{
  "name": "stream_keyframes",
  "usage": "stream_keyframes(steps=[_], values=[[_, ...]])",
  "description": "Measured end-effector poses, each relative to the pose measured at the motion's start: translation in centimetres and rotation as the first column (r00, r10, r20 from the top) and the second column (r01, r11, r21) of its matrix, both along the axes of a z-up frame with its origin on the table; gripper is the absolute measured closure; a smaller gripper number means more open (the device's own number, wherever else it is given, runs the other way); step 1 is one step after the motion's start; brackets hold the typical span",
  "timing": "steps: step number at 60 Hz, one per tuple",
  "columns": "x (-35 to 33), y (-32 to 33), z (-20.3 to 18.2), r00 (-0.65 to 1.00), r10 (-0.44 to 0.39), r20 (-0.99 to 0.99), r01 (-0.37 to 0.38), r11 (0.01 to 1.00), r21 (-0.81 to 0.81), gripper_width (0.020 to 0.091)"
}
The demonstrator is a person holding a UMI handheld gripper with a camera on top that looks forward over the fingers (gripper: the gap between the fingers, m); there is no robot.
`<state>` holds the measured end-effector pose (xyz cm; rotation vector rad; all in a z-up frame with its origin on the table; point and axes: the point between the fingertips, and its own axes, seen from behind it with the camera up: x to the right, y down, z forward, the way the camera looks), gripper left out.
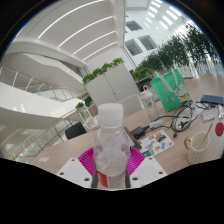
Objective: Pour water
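Note:
A clear plastic water bottle (pixel 111 140) with a white cap stands upright between my fingers, lifted above the table, its red label showing low down. My gripper (pixel 111 163) is shut on the bottle, with the magenta pads (pixel 89 160) pressed against both of its sides. The bottle's lower part is hidden below the fingers.
A cluttered table (pixel 165 150) stretches off to the right with small boxes, cables and a white cup-like object (pixel 198 143). A green chair or bag (pixel 165 88) stands beyond it. Planters (pixel 105 72) and a large atrium fill the background.

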<state>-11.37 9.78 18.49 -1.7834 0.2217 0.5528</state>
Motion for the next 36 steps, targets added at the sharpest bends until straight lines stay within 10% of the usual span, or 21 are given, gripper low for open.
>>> stream_keyframes(steps=[11, 20, 36], values=[[10.6, 1.6, -1.9, 0.749, -0.174, -0.64, 0.045, 0.976, -0.213, 0.0735], [13.2, 2.0, -2.0, 0.312, -0.218, -0.925, -0.079, 0.964, -0.254, 0.0736], [15.9, 2.9, 1.7, -0.309, -0.214, -0.927, -0.118, 0.976, -0.185, 0.0736]])
